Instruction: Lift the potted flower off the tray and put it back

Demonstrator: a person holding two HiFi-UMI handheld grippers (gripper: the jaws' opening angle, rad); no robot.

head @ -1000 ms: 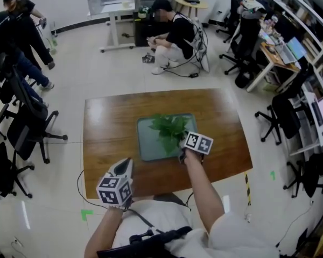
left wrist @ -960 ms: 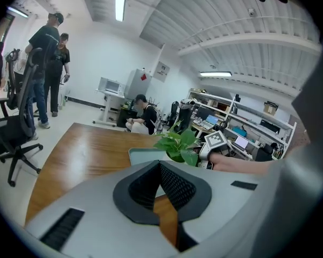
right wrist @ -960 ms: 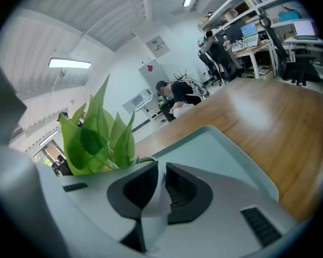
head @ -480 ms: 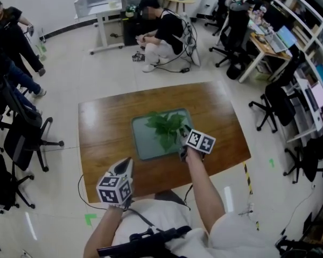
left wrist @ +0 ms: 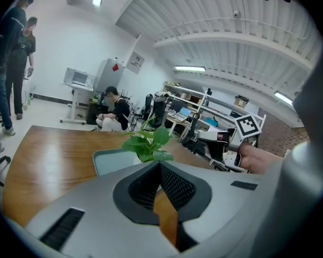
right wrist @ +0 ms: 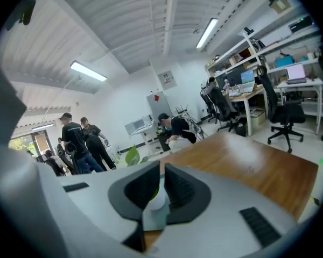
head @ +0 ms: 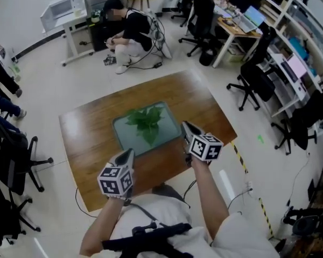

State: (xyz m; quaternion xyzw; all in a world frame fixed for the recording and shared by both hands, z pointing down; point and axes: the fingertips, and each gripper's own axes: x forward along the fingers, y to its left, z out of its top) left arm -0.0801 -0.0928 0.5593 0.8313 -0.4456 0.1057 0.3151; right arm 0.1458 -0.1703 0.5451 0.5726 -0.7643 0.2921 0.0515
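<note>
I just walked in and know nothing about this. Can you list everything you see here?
table: one, brown wood, middle of the room
tray: one, grey-green, on the table
potted flower: one, green leaves, on the tray
office chairs: several, black, round the room's edges
person: one, in black, crouching beyond the table
left gripper: one, grey, by the table's near edge, jaws together, empty
right gripper: one, grey, right of the tray, jaws just closing to a slit, nothing between

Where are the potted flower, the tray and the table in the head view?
potted flower [head: 146, 123], head view, leaves.
tray [head: 128, 140], head view, bare left floor.
table [head: 85, 138], head view, bare wood left of tray.
</note>
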